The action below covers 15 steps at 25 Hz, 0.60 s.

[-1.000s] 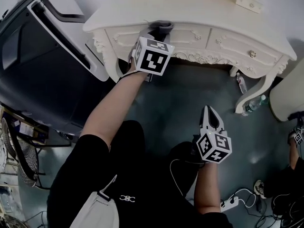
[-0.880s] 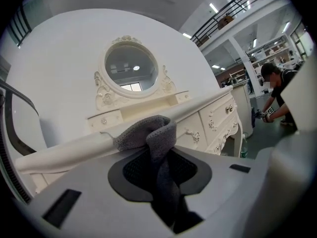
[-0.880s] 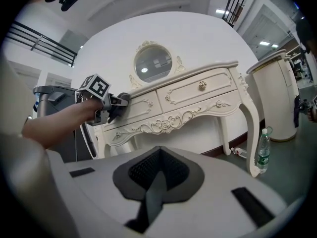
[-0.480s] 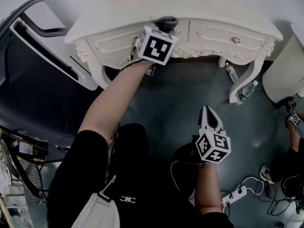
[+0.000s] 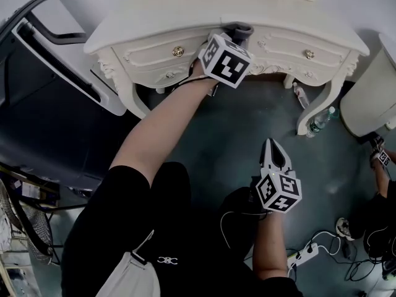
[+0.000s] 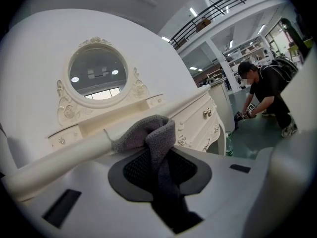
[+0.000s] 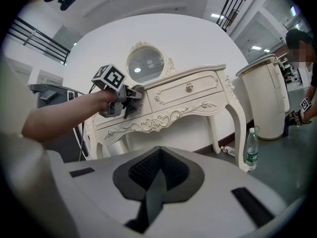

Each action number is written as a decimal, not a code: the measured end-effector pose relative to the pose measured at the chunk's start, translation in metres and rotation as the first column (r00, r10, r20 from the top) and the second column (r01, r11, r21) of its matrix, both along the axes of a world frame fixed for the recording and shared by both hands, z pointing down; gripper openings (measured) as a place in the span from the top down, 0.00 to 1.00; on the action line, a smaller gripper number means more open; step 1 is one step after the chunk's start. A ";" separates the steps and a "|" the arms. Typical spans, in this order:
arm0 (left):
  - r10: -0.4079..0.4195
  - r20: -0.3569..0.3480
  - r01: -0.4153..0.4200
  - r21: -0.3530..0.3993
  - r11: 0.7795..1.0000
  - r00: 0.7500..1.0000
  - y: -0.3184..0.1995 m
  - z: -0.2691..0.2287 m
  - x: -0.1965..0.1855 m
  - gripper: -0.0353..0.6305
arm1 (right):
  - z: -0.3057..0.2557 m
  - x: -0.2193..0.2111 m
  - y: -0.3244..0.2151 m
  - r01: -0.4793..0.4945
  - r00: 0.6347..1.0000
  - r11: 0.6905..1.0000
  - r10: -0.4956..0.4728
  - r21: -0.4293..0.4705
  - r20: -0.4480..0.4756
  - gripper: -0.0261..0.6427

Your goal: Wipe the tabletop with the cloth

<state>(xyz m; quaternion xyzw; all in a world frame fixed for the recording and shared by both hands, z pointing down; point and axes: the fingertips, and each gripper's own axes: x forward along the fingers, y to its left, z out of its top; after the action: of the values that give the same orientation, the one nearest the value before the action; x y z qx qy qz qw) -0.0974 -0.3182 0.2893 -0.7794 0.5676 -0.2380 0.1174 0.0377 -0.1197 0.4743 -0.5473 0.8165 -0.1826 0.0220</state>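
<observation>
Pinching the grey cloth [image 6: 148, 133], the left tongs [image 6: 161, 150] are seen with their jaws closed on a fold of it; the loose end is bunched above the tips. In the head view the left tongs [image 5: 232, 41] are held at the upper middle of the frame, on the front rim of the cream counter [image 5: 185, 17], between its two drawers. The cloth [image 5: 240, 28] is laid against that rim; how much of it lies on the top surface cannot be told. An oval mirror [image 6: 97, 72] is mounted at the back of the counter, upper left of the left gripper view.

The right tongs [image 5: 272, 146] are held low, right of centre in the head view, over the dark floor and well apart from the counter. Their jaws [image 7: 157, 180] are pressed together with nothing between them, and they are pointed at the counter [image 7: 188, 90].

A water bottle [image 7: 251, 152] is stood on the floor beside the counter's right leg. A person [image 6: 265, 90] is seen bent over at the far right of the left gripper view.
</observation>
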 end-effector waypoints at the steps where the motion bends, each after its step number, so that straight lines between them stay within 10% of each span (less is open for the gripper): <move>1: 0.004 0.007 -0.004 0.002 1.000 1.000 -0.002 0.001 0.003 0.81 | -0.001 -0.003 0.001 0.005 1.000 1.000 -0.005 0.003 -0.005 0.94; 5: -0.001 0.036 0.000 0.026 1.000 0.999 -0.003 0.008 0.010 0.81 | -0.001 -0.003 0.005 0.004 1.000 1.000 -0.004 0.006 -0.017 0.94; 15: -0.076 -0.160 0.071 -0.037 0.997 0.984 0.023 0.038 -0.042 0.81 | 0.000 -0.001 0.005 0.002 0.999 1.000 -0.002 -0.011 -0.039 0.94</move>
<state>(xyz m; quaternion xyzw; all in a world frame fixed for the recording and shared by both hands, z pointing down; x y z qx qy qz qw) -0.1394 -0.2953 0.3275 -0.7764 0.5997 -0.1872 0.0500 0.0368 -0.1144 0.4740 -0.5500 0.8163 -0.1763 0.0031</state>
